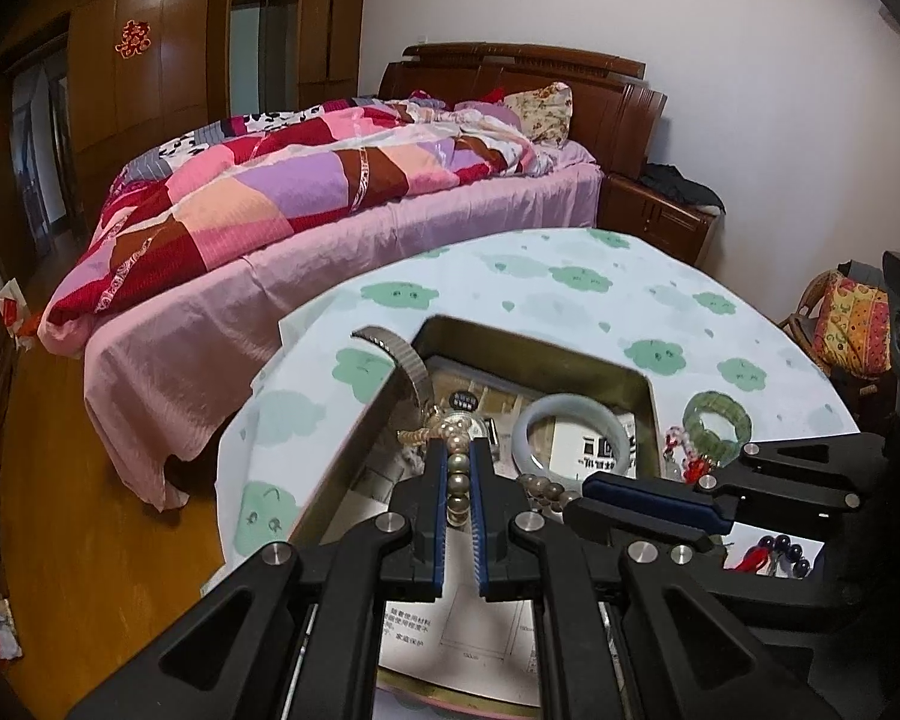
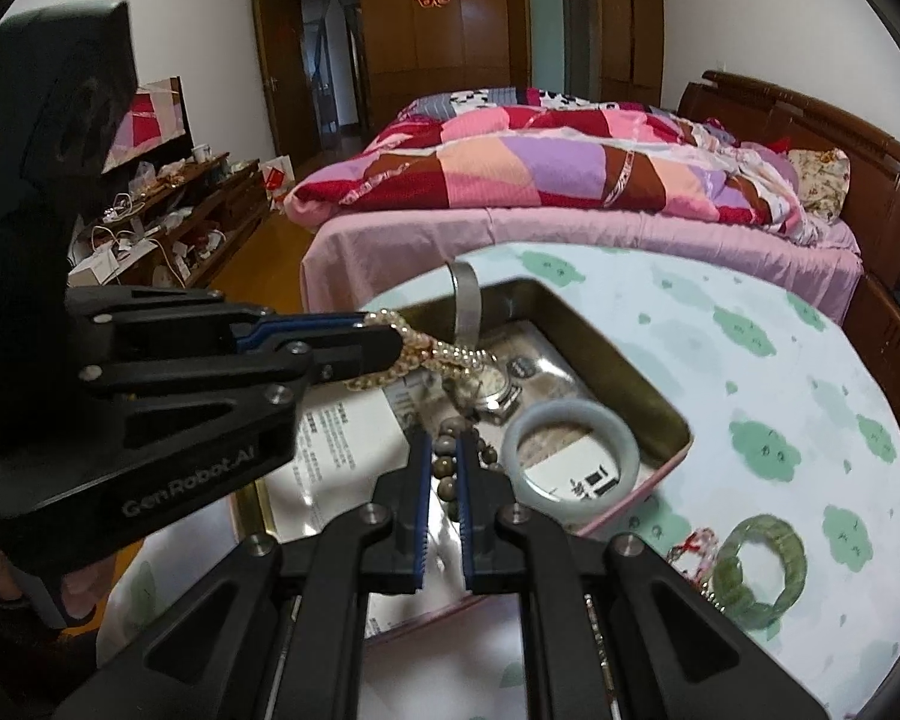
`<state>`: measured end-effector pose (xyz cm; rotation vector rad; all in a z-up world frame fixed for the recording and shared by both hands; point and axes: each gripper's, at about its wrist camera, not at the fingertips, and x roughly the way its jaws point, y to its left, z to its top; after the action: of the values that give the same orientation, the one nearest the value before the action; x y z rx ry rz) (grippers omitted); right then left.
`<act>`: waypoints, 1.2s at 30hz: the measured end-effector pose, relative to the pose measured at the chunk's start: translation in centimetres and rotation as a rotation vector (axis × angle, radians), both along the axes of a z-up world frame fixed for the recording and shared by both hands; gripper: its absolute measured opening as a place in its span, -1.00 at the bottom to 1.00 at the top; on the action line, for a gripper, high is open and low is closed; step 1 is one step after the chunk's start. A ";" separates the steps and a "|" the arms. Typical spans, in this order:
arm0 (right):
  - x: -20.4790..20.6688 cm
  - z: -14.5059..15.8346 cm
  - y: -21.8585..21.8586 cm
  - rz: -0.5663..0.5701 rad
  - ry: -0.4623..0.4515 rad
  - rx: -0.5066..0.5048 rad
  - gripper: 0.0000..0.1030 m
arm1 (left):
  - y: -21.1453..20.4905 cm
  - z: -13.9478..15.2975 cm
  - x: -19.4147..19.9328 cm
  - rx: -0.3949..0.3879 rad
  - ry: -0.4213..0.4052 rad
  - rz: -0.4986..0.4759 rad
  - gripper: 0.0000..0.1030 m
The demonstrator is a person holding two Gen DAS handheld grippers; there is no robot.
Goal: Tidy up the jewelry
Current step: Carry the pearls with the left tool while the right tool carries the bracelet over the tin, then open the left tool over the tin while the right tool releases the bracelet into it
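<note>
A metal tin lined with printed paper stands on the round table. It holds a pale jade bangle and a silver watch. My left gripper is shut on a gold bead bracelet over the tin. My right gripper is shut on a brown bead bracelet inside the tin. A green bead bracelet lies on the cloth beside the tin.
A red and clear bead strand lies by the green bracelet. Dark beads with a red tassel lie near the table's edge. The cloud-print tablecloth covers the table. A bed stands close behind.
</note>
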<state>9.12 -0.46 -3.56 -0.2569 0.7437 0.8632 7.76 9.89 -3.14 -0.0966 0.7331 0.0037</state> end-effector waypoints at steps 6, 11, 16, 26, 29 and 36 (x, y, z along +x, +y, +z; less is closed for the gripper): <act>0.0 -0.7 -0.2 -0.008 0.010 -0.021 -0.81 | 0.1 -0.6 -0.1 0.002 0.017 0.008 -0.89; 0.0 -1.1 0.0 -0.006 0.017 -0.027 -0.81 | 0.2 -1.0 -0.2 0.007 0.030 0.013 -0.89; 0.3 -1.6 0.1 -0.007 0.039 -0.038 -0.79 | 0.2 -1.2 -0.3 0.012 0.039 0.014 -0.88; 0.1 -0.6 -1.3 -0.060 0.012 -0.005 0.02 | 0.6 0.8 -1.9 0.042 -0.031 0.065 0.23; 0.1 -0.4 -2.1 -0.074 0.009 -0.002 0.02 | 0.4 1.0 -1.9 0.052 -0.025 0.071 0.23; 0.3 0.3 -5.6 -0.145 0.012 0.014 0.02 | -1.3 1.1 -2.3 0.049 -0.021 0.046 0.23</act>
<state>9.39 -6.08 -3.28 -0.1830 0.7577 0.7328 5.49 8.54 -2.09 -0.0666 0.7090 0.0649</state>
